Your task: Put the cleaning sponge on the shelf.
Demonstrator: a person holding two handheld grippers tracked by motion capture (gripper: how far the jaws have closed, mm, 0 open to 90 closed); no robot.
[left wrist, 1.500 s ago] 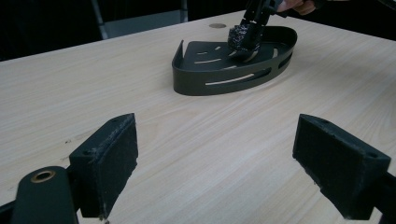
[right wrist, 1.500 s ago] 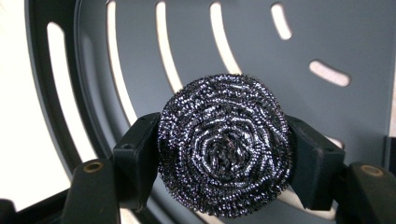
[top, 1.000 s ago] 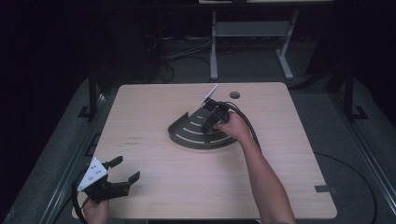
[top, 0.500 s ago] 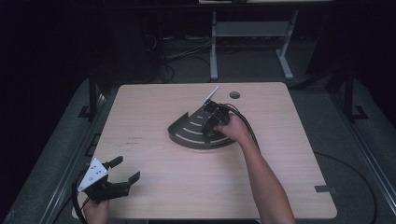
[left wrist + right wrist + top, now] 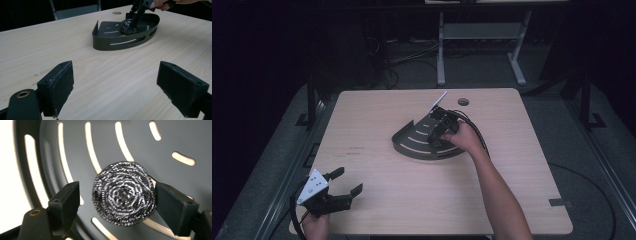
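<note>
Near the front left corner of the table point(image 5: 377, 195), left gripper point(image 5: 343, 185) at rest just above the wood, jaws spread wide with nothing between them, grey plate on top. Toward the middle, slightly right, a dark fan-shaped rack point(image 5: 409, 145) with slots in its floor and a low wall, lying flat on the tabletop. Inside it, a steel scouring pad point(image 5: 124, 192), round and coiled, resting on the slotted floor. Over the pad, right gripper point(image 5: 117, 202) pointing down, jaws just opened, pad between them: a gap at the left pad, the right one touching or just beside the wool, no squeeze.
</note>
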